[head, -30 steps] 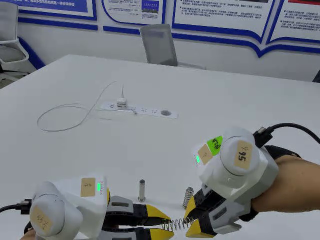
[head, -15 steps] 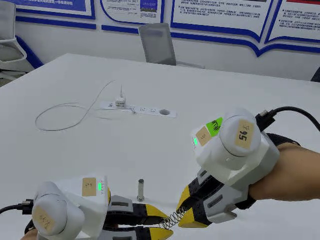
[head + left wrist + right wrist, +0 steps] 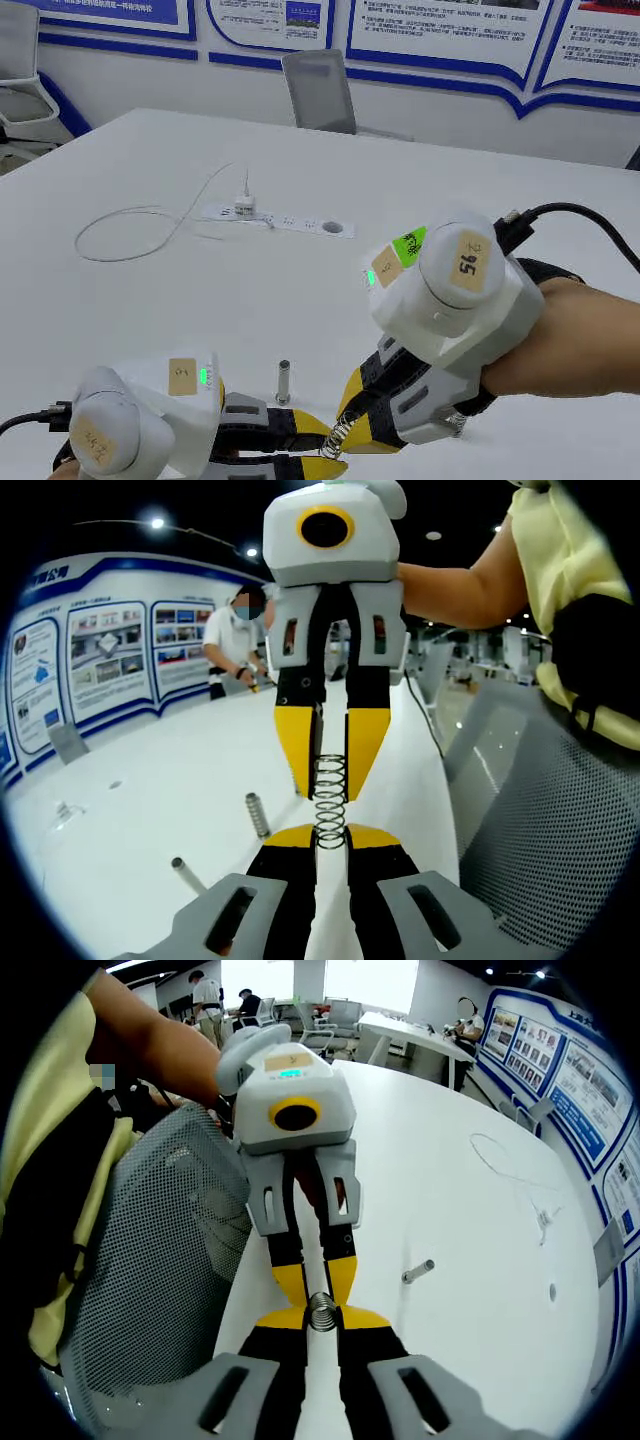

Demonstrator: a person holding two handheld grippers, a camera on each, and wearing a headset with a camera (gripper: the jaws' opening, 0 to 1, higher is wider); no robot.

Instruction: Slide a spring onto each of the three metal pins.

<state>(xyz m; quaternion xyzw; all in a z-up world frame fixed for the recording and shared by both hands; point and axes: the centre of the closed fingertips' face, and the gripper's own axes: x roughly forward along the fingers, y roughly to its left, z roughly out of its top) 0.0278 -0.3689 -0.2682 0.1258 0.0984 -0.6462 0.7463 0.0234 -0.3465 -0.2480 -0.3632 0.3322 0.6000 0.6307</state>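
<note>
Spring is strung between the two grippers, held up off the white table near its front edge. Left gripper has its yellow tips pinched together on one end. The right gripper has its tips squeezed onto the other end (in the right gripper view you're looking almost straight down the coil, so it reads as a little ring). The two grippers sit nose to nose, tips nearly touching, with just a short run of coils showing between them. In the head view the right one comes down at an angle from the right, and the left one lies low at the bottom of the picture, pointing right.

Bare pin stands upright on the table just behind the left gripper's jaws, with nothing on it. The left gripper view also has a second pin a bit further off, and that one's already got coils wound round it. Further back on the table there's a white power strip with a thin cable looping off to the left. A grey chair is pushed up at the far side.
</note>
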